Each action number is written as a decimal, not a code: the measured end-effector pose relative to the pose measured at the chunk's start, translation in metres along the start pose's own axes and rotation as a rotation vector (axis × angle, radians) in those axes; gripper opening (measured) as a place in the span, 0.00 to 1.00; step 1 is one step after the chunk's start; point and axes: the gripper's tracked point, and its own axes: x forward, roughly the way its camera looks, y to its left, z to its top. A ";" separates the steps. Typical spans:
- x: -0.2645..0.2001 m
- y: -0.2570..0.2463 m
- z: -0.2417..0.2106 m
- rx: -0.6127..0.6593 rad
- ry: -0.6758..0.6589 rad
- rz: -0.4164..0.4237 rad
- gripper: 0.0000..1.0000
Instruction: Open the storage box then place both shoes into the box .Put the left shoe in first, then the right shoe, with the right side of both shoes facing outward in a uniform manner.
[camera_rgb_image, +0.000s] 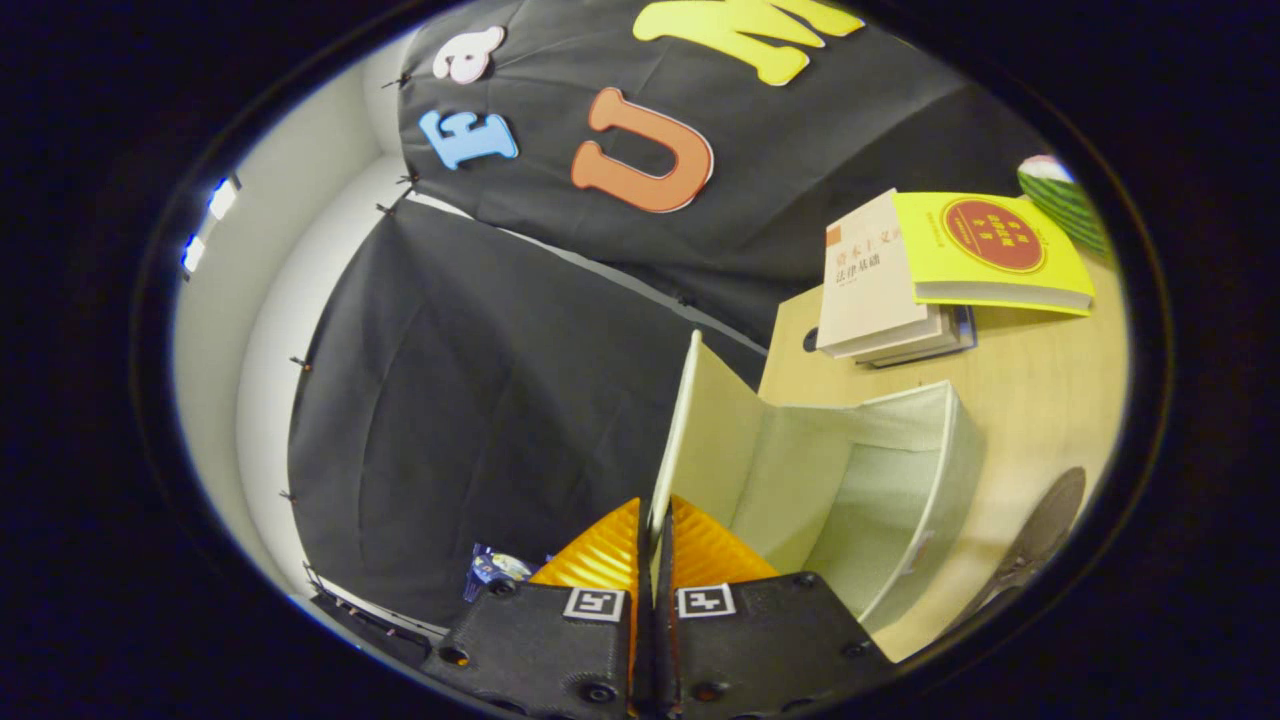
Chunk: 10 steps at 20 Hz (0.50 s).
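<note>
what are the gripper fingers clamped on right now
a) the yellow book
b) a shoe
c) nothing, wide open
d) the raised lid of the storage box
d: the gripper has both fingers pressed on the thin edge of the upright lid of the open storage box.
</note>
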 end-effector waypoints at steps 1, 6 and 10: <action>0.010 0.006 -0.001 -0.003 0.007 -0.022 0.06; 0.068 0.042 -0.008 -0.020 0.029 -0.076 0.06; 0.104 0.054 -0.019 -0.099 0.016 -0.195 0.10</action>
